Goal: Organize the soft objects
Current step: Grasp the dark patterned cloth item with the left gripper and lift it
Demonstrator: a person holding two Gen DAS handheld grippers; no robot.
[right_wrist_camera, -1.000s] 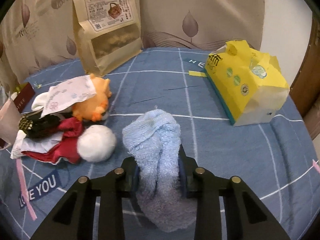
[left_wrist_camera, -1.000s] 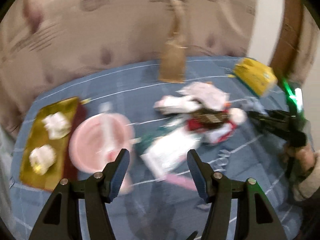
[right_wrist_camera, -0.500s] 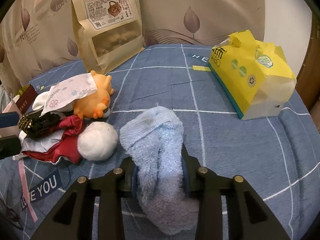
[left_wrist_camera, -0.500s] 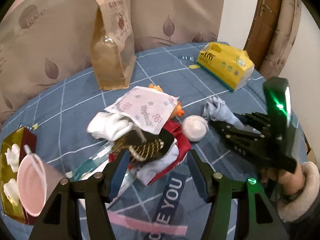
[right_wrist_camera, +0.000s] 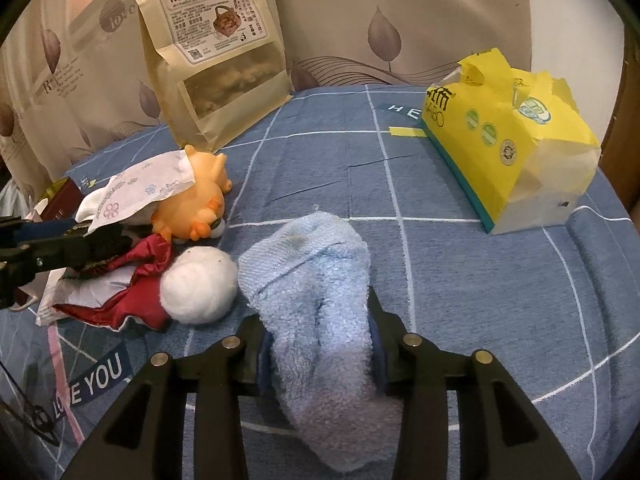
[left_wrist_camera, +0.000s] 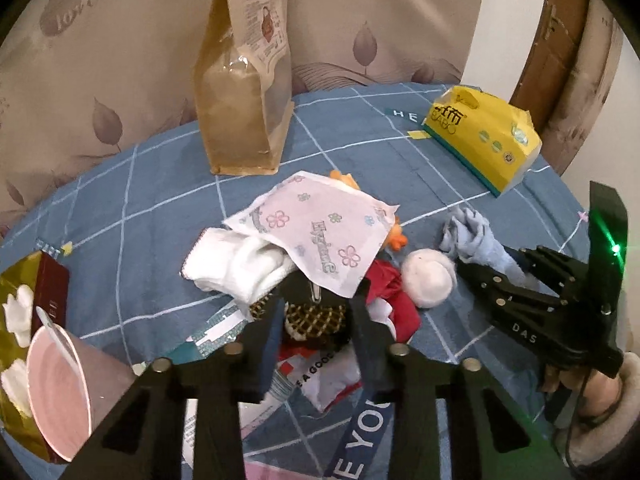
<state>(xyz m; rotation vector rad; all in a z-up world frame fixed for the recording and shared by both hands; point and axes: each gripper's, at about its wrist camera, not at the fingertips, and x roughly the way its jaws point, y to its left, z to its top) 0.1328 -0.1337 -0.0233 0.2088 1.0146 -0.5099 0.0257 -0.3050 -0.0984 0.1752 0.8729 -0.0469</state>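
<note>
A gold box (left_wrist_camera: 16,280) at the bed's left edge holds white tufts, while the left tool (left_wrist_camera: 316,320), just closing, clasps a dark netted cloth (left_wrist_camera: 316,318) mid-bed, and the right tool (right_wrist_camera: 320,344), just loosening, holds a light-blue terry sock (right_wrist_camera: 316,280).

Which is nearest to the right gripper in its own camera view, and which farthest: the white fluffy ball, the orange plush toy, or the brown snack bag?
1. White fluffy ball, just left of the right gripper.
2. Orange plush toy, farther back on the left.
3. Brown snack bag, standing at the back.
</note>
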